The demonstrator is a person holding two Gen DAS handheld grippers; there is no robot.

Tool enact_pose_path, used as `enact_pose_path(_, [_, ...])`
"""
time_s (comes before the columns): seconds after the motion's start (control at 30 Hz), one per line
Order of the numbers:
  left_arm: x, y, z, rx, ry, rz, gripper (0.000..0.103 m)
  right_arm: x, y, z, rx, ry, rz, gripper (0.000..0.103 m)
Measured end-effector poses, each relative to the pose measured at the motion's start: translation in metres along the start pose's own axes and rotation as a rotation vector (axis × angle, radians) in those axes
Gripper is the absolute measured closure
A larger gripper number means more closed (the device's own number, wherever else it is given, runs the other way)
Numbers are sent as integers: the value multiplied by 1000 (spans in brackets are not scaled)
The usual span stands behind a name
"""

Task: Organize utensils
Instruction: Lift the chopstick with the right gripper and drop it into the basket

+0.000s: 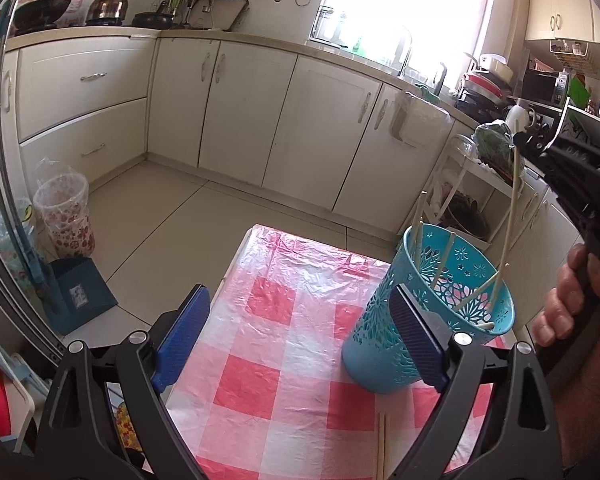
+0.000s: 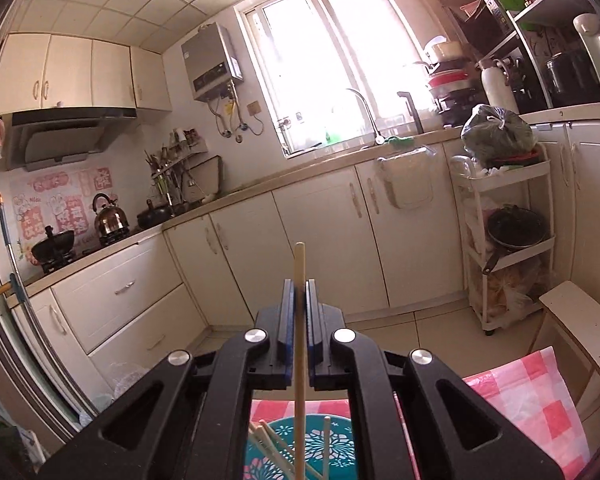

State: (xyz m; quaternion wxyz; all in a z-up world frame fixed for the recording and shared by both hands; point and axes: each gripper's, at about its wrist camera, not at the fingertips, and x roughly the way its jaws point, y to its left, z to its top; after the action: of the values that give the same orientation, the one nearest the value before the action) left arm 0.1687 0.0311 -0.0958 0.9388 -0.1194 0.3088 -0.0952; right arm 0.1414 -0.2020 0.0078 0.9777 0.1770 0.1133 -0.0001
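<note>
Right wrist view: right gripper (image 2: 299, 292) pinches a chopstick (image 2: 299, 344) upright above the blue holder (image 2: 332, 444). Left gripper (image 1: 300, 340), spread wide, hovers beside the holder on the checked table (image 1: 268, 360).

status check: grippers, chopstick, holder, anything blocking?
Right gripper shut on chopstick, upright above holder. Left gripper open, beside holder. Several chopsticks in holder; two more on table. Nothing blocking.
</note>
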Motion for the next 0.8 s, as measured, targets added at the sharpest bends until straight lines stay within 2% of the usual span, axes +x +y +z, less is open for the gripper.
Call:
enact_pose_path(0.2, [2, 1, 1, -21, 17, -13, 16, 9, -5, -18, -27, 64, -28, 97])
enact_pose_path(0.53, [3, 0, 0, -17, 21, 0, 16, 6, -5, -41, -97, 81, -60, 97])
enact_pose_path(0.8, [-1, 1, -1, -10, 10, 8, 15, -15, -3, -49, -125, 104, -46, 96])
